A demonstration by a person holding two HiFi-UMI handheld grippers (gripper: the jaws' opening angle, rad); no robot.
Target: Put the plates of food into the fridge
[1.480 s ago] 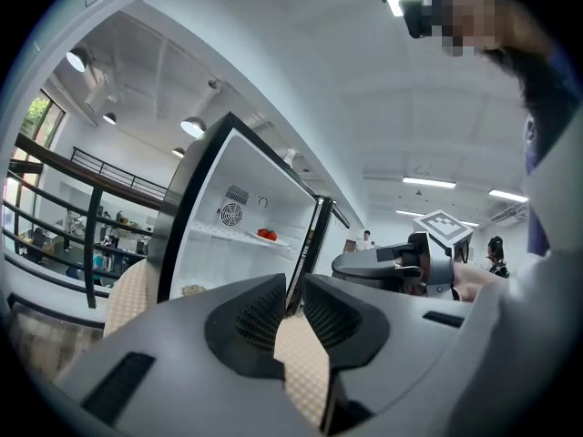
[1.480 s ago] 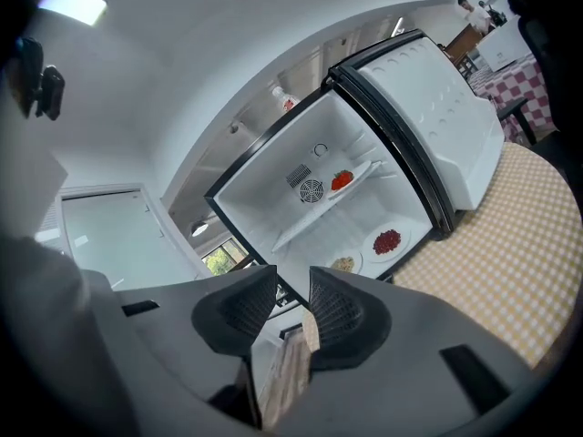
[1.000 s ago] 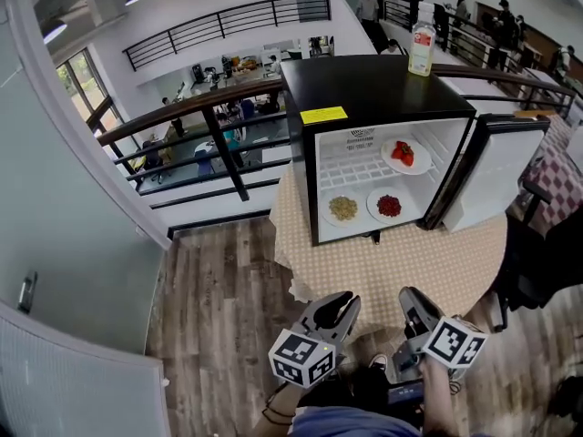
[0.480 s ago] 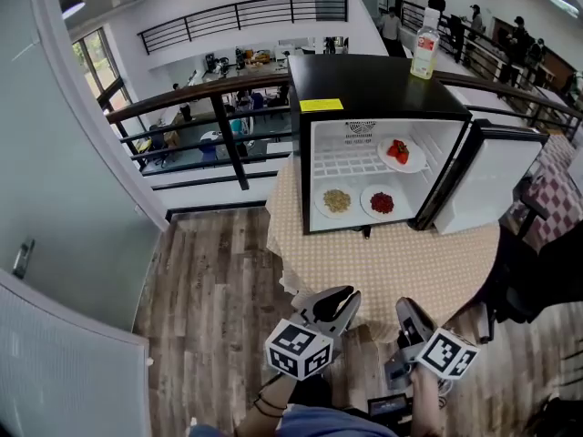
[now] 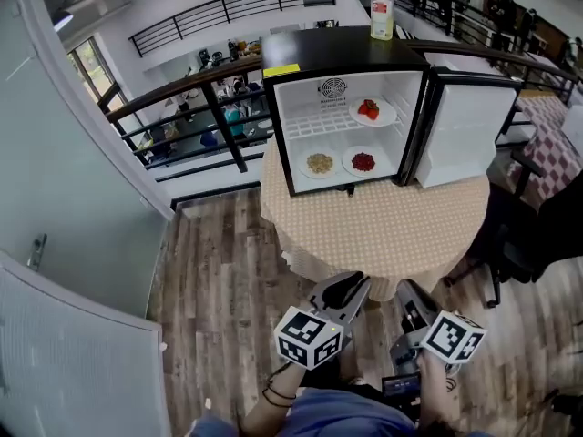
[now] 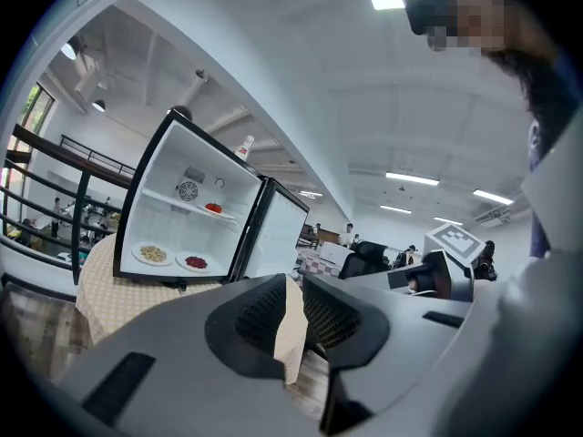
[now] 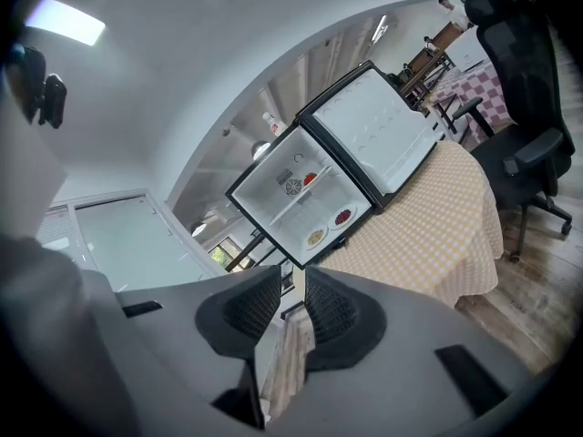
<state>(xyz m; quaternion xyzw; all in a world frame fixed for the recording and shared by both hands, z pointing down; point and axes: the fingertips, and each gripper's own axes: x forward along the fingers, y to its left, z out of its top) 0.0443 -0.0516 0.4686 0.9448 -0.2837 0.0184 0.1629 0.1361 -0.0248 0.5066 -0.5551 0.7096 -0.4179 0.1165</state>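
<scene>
Across the wooden floor [image 5: 219,280], well ahead of the person, stands the round table [image 5: 383,235] in its checked cloth. On it sits the black mini fridge [image 5: 328,48], with its door [image 5: 465,126] swung wide to the right.

Down at the bottom of the head view, both tools are held low and close to the body, well apart from the table. The left gripper [image 5: 351,285] has its jaws a narrow slit apart, and its own view shows only floor and cloth through the gap, nothing between the pads. The right gripper [image 5: 412,291] is the same: jaws slightly parted, gripping nothing, pointed up toward the fridge.

Now the cargo, and it all looks home. The plate of red pieces [image 5: 369,110] rests on the upper wire shelf at the right. Below it, on the fridge bottom, the plate of pale yellow food [image 5: 320,164] sits at the left, and the plate of dark red food [image 5: 363,162] is just beside it at the right. A clear bottle [image 5: 383,12] stands on the fridge top.

No plate shows on the tablecloth, so the loading looks done. The door is open; shutting it may be all that is left, though the task doesn't ask for it.
</scene>
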